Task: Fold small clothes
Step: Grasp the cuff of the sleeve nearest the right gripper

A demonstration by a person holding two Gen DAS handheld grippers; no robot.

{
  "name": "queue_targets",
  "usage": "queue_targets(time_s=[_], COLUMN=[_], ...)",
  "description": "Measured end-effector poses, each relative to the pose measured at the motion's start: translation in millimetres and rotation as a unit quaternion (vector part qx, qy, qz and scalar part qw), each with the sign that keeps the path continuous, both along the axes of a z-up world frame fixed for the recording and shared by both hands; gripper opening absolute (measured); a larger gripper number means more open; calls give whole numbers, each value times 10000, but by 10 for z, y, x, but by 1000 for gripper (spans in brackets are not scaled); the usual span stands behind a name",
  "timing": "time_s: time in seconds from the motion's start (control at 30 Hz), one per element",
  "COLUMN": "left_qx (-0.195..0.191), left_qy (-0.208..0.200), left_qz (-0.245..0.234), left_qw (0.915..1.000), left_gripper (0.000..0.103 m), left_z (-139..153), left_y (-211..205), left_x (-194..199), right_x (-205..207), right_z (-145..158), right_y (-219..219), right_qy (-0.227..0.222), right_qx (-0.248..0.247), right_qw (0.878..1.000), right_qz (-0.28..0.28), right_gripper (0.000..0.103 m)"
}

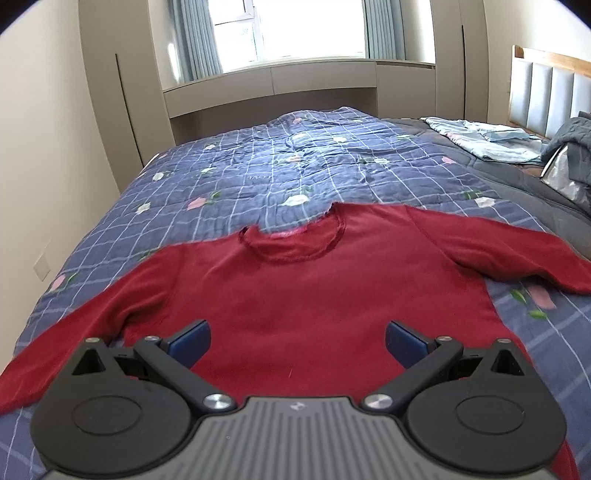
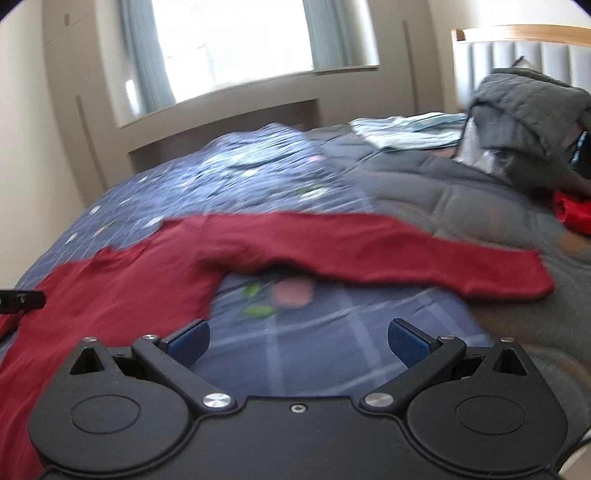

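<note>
While daylight floods through a curtained window (image 1: 306, 29) above a built-in beige ledge, a bed (image 1: 155, 236) with a padded grey headboard (image 1: 546, 99) carries a quilted blue grid-patterned bedspread (image 1: 258, 177) strewn with printed flowers; stitched lettering on it is too small to read. A soft red long-sleeved shirt (image 1: 314, 288) lies flat on it, collar toward the window, sleeves spread. The left claw (image 1: 297, 341) hovers over its hem, fingers apart; the right claw (image 2: 298, 341), equally apart and empty, hangs beside the right sleeve (image 2: 406, 251), whose cuff reaches a grey duvet (image 2: 443, 184).
</note>
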State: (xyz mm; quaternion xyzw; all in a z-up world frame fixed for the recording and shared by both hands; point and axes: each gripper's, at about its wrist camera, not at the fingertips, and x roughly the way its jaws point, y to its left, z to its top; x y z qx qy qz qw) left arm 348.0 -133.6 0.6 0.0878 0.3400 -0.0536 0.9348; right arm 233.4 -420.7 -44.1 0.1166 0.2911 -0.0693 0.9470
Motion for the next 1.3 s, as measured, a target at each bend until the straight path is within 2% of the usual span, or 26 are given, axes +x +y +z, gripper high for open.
queue_targets(time_s=[0.1, 0.2, 0.37, 0.53, 0.73, 0.93, 1.1, 1.17, 1.2, 1.23, 1.27, 1.3], left_qx=[-81, -280, -276, -201, -124, -532, -619, -508, -495, -519, -584, -662], left_qy=[-57, -57, 15, 166, 400, 445, 364, 466, 517, 543, 577, 600], left_qz=[-54, -137, -268, -379, -373, -417, -426, -347, -323, -309, -286, -270], left_qw=[9999, 9995, 9993, 9989, 9984, 9967, 9965, 9970, 9969, 9967, 9962, 9956], left_gripper=[103, 103, 103, 103, 103, 103, 103, 103, 103, 103, 103, 103], left_z=[-58, -139, -316, -524, -666, -535, -373, -339, -320, -301, -273, -247], left_y=[-151, -288, -564, -752, -794, -718, -668, -660, -636, -617, -572, -528], left_x=[271, 480, 724, 823, 865, 818, 741, 753, 755, 753, 749, 742], right_x=[119, 226, 274, 268, 214, 273, 269, 256, 254, 263, 279, 284], right_z=[-6, -45, -168, -387, -573, -530, -542, -555, -559, -563, -567, -558], right_y=[-307, -578, -972, -1380, -1672, -1795, -1889, -1923, -1929, -1937, -1952, -1948], right_qy=[-91, 34, 177, 274, 288, 90, 23, -21, -1, 38, 61, 69], right_qx=[253, 485, 529, 1220, 1959, 1877, 1872, 1884, 1847, 1768, 1685, 1564], right_qw=[9994, 9972, 9908, 9799, 9557, 9480, 9262, 9163, 9122, 9104, 9100, 9094], right_qz=[-219, -568, -1237, -1554, -2179, -2567, -3272, -3533, -3659, -3739, -3787, -3854], right_gripper=[103, 103, 103, 103, 103, 100, 67, 45, 40, 30, 24, 12])
